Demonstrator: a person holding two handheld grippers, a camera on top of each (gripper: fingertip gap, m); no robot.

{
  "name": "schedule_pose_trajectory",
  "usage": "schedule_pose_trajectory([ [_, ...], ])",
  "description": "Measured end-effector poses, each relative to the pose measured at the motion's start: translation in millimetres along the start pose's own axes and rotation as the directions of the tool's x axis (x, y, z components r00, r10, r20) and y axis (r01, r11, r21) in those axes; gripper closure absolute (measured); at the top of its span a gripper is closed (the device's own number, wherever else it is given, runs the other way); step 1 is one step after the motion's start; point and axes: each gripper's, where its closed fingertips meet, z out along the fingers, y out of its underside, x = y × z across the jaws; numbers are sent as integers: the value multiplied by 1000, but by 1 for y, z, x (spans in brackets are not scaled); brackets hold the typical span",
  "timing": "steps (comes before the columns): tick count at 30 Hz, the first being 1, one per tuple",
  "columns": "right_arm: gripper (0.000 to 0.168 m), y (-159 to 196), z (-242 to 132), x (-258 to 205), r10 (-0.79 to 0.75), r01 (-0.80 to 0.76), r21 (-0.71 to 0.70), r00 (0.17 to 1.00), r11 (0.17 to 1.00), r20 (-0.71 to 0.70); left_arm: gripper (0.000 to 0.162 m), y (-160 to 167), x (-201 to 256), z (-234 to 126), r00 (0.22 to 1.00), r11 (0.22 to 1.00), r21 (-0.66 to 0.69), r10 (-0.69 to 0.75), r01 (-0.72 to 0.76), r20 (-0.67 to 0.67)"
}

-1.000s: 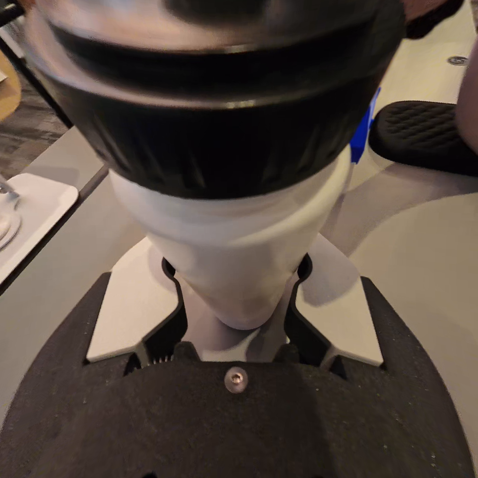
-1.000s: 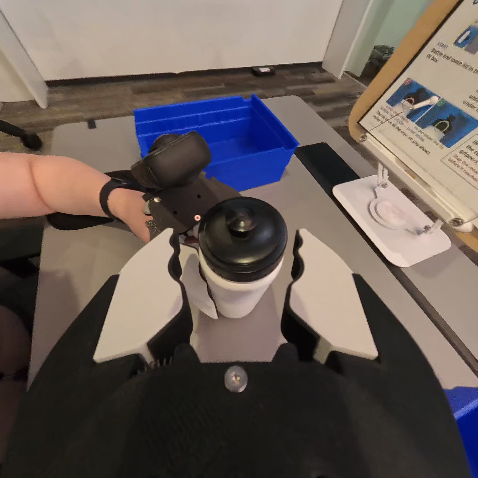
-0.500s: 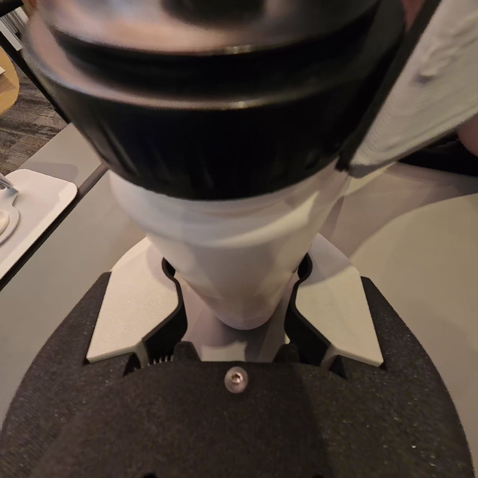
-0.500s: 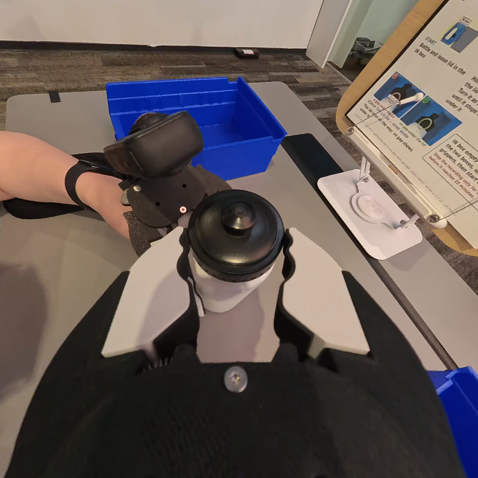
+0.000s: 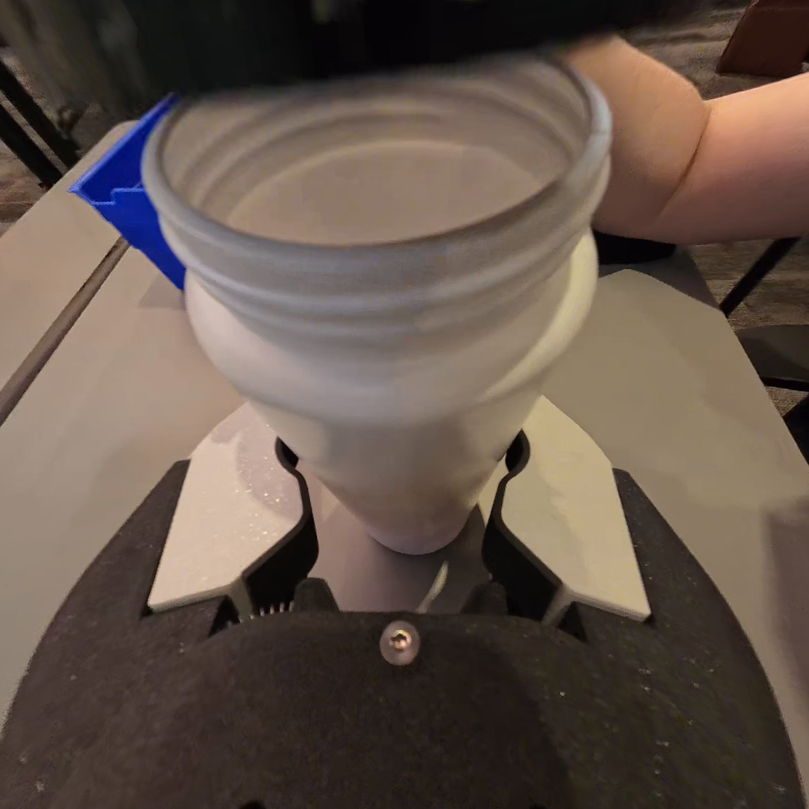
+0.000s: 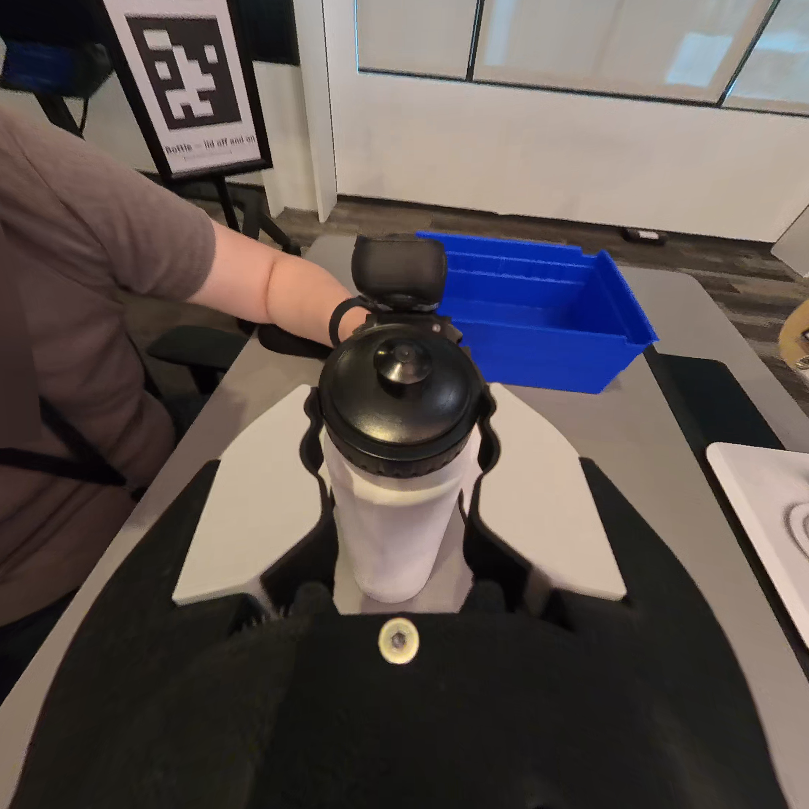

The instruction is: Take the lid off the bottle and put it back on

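A white bottle (image 5: 394,416) stands upright between the fingers of my left gripper (image 5: 400,446), which is shut on its lower body. In the left wrist view its threaded mouth is bare, with no lid on it. In the right wrist view my right gripper (image 6: 399,405) is shut on the black lid (image 6: 396,394) with its spout knob. The lid sits directly over the top of the bottle (image 6: 389,538) and hides the mouth. The left gripper's black housing (image 6: 396,271) shows just behind the lid.
A blue bin (image 6: 538,332) sits on the grey table (image 6: 591,416) behind the bottle; it also shows in the left wrist view (image 5: 122,205). A white stand base (image 6: 761,503) lies at the right and a black pad (image 6: 709,402) beside it. A person's arm (image 6: 284,293) reaches in from the left.
My right gripper closed on the lid. The lid that covered the bottle in the left wrist view is gone from it, leaving the mouth bare. Both views have swung round.
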Motion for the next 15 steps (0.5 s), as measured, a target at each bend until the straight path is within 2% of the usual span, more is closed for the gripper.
schedule_pose_trajectory([
  [5,97,1,-3,15,20,-26,-44,993,999,-120,67,4,-16,-3,995,998,-20,-61,63,76],
  [10,97,10,5,16,-15,-10,-138,985,990,-174,67,6,-21,-4,990,996,-46,-75,81,122],
  [15,97,11,5,17,-30,-2,-161,980,987,-197,67,6,-21,-4,989,995,-54,-75,82,126],
])
